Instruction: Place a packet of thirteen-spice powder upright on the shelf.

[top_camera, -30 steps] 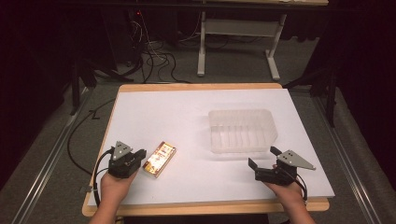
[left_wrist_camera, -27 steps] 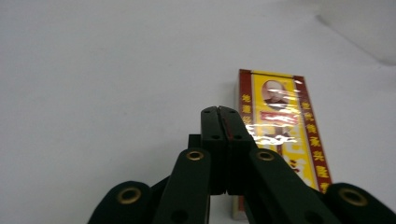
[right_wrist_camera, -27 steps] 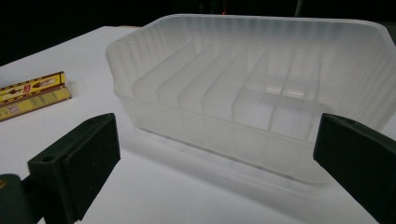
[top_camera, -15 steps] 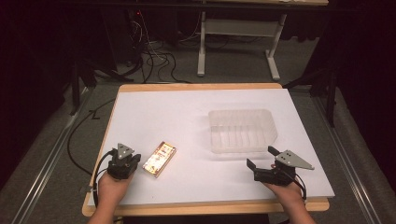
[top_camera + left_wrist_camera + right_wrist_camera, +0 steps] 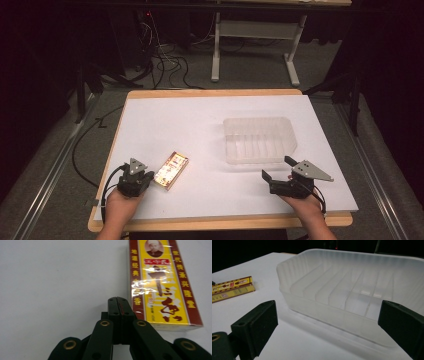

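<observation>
A yellow and red box (image 5: 171, 170) with Chinese lettering lies flat on the white table top near the front left. My left gripper (image 5: 144, 176) rests just left of it, jaws shut with nothing between them. In the left gripper view the closed jaw tips (image 5: 119, 300) sit beside the box (image 5: 162, 282), close to its near left corner. My right gripper (image 5: 276, 169) stands open near the front right, just in front of a clear ribbed plastic tray (image 5: 259, 140). The right gripper view has the open gripper (image 5: 328, 323) facing the tray's near wall (image 5: 342, 312), with the box (image 5: 232, 287) far left.
The white sheet (image 5: 175, 125) covers a wooden table whose front edge (image 5: 220, 221) runs just behind both hands. A black cable (image 5: 80, 150) trails off the left side. Beyond the table are a white desk frame (image 5: 250, 35) and floor cables (image 5: 165, 65).
My left gripper has drawn back a little from the box toward the table's front edge. The right gripper, the box and the tray have stayed put.
</observation>
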The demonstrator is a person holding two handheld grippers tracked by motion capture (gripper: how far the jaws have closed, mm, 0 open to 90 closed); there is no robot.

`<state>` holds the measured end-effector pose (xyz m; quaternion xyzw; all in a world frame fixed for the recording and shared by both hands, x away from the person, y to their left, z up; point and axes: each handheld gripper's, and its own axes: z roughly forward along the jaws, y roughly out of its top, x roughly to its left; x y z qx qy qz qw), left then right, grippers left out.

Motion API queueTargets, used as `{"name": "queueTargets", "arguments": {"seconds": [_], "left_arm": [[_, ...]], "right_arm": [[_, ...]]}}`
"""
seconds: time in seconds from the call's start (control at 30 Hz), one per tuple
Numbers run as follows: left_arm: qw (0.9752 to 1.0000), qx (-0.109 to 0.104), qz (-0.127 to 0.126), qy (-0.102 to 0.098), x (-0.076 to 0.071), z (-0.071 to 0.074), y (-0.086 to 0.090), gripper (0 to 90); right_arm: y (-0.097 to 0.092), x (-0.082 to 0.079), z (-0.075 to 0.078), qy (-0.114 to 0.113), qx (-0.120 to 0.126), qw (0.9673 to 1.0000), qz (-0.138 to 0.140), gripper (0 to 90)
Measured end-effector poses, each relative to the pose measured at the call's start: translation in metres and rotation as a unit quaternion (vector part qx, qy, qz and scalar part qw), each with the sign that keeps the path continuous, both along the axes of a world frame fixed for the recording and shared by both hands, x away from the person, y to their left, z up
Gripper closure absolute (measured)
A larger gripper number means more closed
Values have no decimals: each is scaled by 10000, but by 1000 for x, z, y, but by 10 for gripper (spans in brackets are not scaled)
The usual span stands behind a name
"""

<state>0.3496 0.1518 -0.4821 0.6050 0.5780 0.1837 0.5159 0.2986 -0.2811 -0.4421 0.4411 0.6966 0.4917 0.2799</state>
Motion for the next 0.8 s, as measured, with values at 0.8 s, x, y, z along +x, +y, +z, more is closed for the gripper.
{"name": "queueTargets", "arguments": {"seconds": [0.8], "left_arm": [[9999, -161, -45, 40, -3, 9, -14, 863]], "right_arm": [[1, -2, 0, -80, -61, 9999, 5, 42]]}}
